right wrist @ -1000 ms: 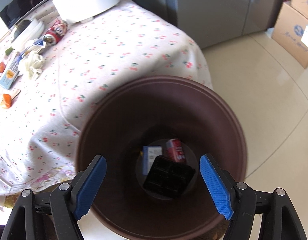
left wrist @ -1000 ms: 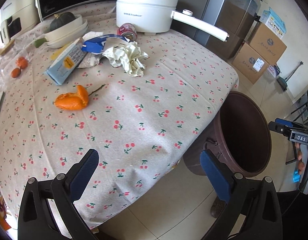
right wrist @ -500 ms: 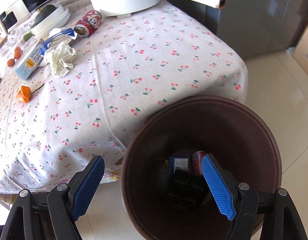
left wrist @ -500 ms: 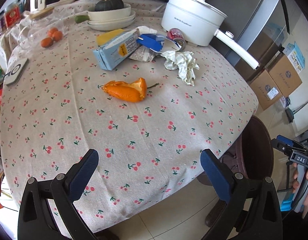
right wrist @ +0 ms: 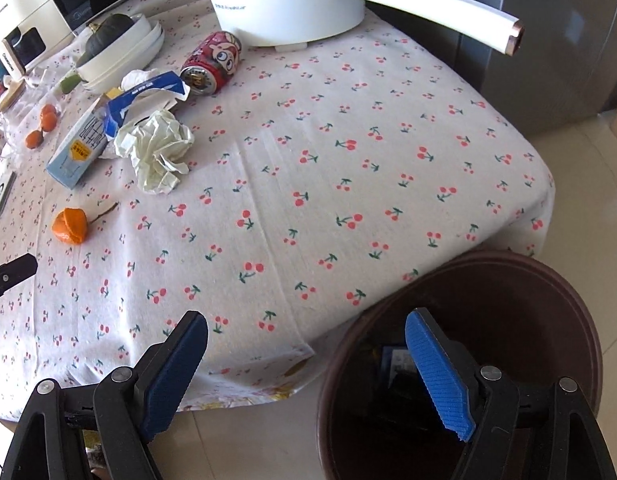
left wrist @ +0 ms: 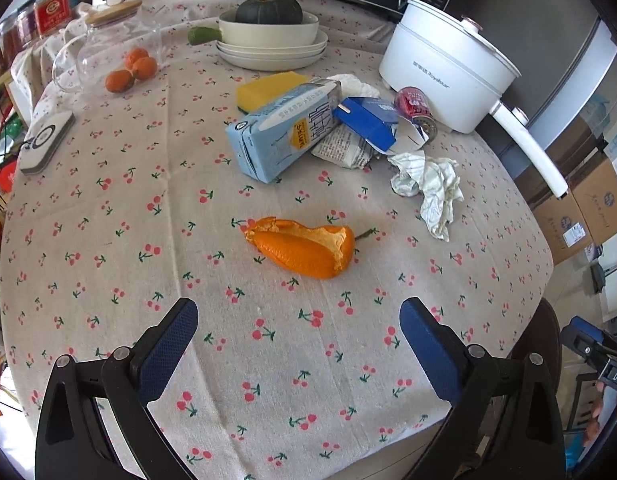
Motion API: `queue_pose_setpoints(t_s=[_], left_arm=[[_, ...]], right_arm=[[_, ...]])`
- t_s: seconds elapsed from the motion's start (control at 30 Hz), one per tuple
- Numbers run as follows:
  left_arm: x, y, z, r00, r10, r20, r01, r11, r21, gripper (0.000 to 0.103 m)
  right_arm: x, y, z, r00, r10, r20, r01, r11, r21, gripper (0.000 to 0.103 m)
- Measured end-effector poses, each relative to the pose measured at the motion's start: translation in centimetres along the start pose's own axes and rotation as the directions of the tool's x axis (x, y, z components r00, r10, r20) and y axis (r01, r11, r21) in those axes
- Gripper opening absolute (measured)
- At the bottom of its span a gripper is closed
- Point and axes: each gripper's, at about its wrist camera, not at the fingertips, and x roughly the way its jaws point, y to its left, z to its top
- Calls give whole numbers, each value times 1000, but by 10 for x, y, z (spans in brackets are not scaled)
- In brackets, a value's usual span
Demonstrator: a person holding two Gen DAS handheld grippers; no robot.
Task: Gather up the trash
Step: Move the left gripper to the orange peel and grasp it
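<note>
An orange peel [left wrist: 304, 250] lies mid-table on the cherry-print cloth, just ahead of my left gripper [left wrist: 298, 324], which is open and empty. Behind the peel sit a light blue milk carton [left wrist: 282, 132], a torn blue box [left wrist: 368, 122], crumpled white paper [left wrist: 432, 184] and a red can [left wrist: 414, 104] on its side. My right gripper [right wrist: 308, 340] is open and empty over the table's near edge, its right finger above the brown trash bin [right wrist: 520, 280]. The bin holds a few dark items. The peel [right wrist: 70, 226], paper [right wrist: 156, 152] and can [right wrist: 212, 62] lie far left in the right wrist view.
A white electric pot [left wrist: 444, 68] with a long handle stands at the back right. Stacked bowls with a dark squash [left wrist: 268, 10], a yellow sponge [left wrist: 264, 88], small oranges [left wrist: 132, 70], a glass jar and a white device [left wrist: 46, 142] are further back. Cardboard boxes [left wrist: 588, 208] rest on the floor.
Both grippers have swung from the bin toward the table. The left view now centres on the orange peel. The right view shows the bin slid to the lower right corner.
</note>
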Motion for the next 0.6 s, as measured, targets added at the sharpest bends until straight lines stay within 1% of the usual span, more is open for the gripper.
queue_pose_setpoints(t_s=[0.07,0.23,0.33,0.37,0.43,0.5,0.53,0.6], left_arm=[[9,-1,7,1000,-4,6,4,1000,-26,101],[31,-2,18,999,38,10,-37,998,-58,100],[41,0,21,999,49,8,-48,996,-79,96],[43,0,21,999,54,7,-53,995,-82,94],[49,-1,21,999,50,-1,-50,996,-80,87],[52,-2,20,999,49,-9,-49,996,-68,70],[53,-3,19,999,41,-8,-42,997,-65,66],[50,-4,18,999,35,4,-35,998,-56,55]], right_arm=[[4,3,4,1000,7,-4,-7,1000,8,85],[11,9,9,1000,2,-10,-2,1000,6,85],[16,8,10,1000,-6,-17,6,1000,11,85],[17,7,11,1000,-7,-19,8,1000,14,85],[19,4,11,1000,-12,-23,12,1000,21,85],[20,2,11,1000,-17,-25,18,1000,26,85],[20,1,10,999,-21,-25,21,999,27,85],[20,-1,11,999,-27,-24,27,999,30,85]])
